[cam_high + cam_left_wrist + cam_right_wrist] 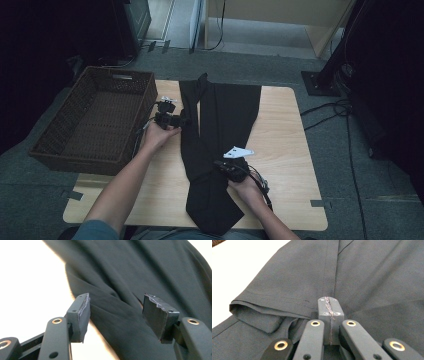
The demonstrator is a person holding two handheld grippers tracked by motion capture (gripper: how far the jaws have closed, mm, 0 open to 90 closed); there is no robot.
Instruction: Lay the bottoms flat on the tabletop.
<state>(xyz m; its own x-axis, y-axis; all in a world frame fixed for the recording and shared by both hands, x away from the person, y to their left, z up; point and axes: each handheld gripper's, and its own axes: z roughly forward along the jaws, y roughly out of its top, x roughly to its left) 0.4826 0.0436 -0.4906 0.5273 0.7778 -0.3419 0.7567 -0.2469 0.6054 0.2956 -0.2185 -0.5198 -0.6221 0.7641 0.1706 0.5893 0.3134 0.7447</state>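
Black trousers (215,145) along table (285,150); bare wood either side

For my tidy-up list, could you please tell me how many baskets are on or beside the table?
1. A dark wicker basket sits at the left edge of the table, beside the black trousers. Others may lie hidden in the dark surroundings.

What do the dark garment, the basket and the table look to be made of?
Garment: thin woven cloth, matte black; stitched seams and soft folds. Basket: woven wicker or rattan, dark brown; ribbed weave on walls. Table: light wood or wood-look laminate, smooth; grain lines visible.
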